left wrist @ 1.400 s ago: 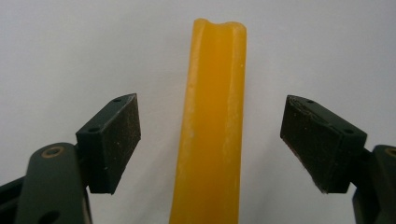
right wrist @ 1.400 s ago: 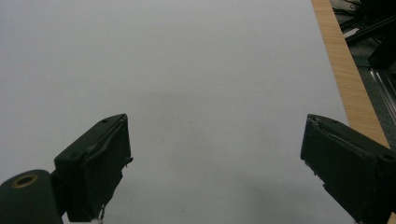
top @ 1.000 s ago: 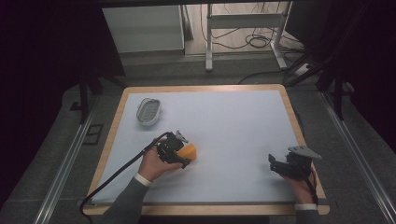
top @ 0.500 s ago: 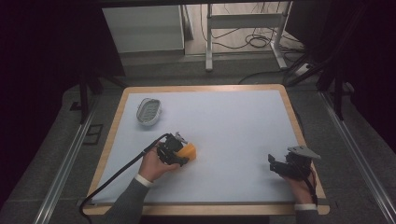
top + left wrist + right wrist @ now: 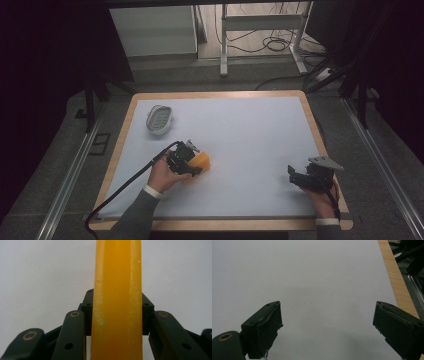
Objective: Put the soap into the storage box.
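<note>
Both grippers checked: our left gripper clamps the orange block left of table centre; looks stiff, slightly waxy, so grip flat sides. Right gripper gapes wide, holding nothing.

Matt white table top, smooth, paper-like; light wood rim with visible grain. Orange block smooth, waxy, slightly glossy, whitish powdery flecks along edges. Left gripper matt black plastic, brass-coloured rivets at joints. Right gripper matt black too, pads rubbery, frayed at edges. Pale oval dish ribbed, material unclear.
</note>
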The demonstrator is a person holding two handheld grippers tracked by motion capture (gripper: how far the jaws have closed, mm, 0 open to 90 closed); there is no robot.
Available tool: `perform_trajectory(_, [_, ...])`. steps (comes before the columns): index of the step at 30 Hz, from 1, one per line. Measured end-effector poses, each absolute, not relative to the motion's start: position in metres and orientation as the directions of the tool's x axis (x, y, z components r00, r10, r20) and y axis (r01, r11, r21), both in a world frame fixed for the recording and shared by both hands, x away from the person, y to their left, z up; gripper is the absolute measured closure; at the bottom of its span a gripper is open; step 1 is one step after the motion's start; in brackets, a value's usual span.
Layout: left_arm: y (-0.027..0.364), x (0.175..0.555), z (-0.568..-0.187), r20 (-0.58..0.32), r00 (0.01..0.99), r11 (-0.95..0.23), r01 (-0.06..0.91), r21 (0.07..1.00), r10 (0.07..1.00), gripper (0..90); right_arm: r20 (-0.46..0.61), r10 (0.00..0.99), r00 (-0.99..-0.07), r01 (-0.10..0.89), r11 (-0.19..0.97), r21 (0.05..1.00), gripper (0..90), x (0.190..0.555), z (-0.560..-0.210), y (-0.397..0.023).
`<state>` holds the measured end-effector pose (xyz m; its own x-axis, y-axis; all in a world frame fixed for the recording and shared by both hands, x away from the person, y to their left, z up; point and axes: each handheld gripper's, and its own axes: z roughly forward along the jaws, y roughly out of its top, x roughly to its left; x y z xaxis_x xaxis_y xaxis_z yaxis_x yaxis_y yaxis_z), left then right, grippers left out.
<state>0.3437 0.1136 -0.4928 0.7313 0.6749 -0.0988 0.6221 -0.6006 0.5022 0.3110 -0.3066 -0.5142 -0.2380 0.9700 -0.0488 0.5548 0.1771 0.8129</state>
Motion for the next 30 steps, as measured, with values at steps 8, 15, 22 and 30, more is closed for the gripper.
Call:
perform_trajectory(8, [0.123,0.347,-0.480,-0.106,0.720,-0.570,0.622,0.538,0.686,61.1,-0.050,0.971,-0.235,0.555,0.176,0.813,8.7,0.311,-0.514,-0.306])
perform_trajectory(15, [0.129,0.348,-0.472,-0.105,0.717,-0.556,0.615,0.559,0.689,61.1,-0.048,0.969,-0.243,0.551,0.178,0.815,8.6,0.311,-0.514,-0.306])
perform_trajectory(22, [0.132,0.350,-0.465,-0.099,0.713,-0.547,0.612,0.570,0.694,61.1,-0.047,0.970,-0.240,0.552,0.177,0.815,8.6,0.311,-0.515,-0.306])
perform_trajectory(30, [0.137,0.351,-0.459,-0.098,0.710,-0.534,0.606,0.589,0.697,61.2,-0.050,0.969,-0.242,0.554,0.181,0.813,8.6,0.311,-0.515,-0.306])
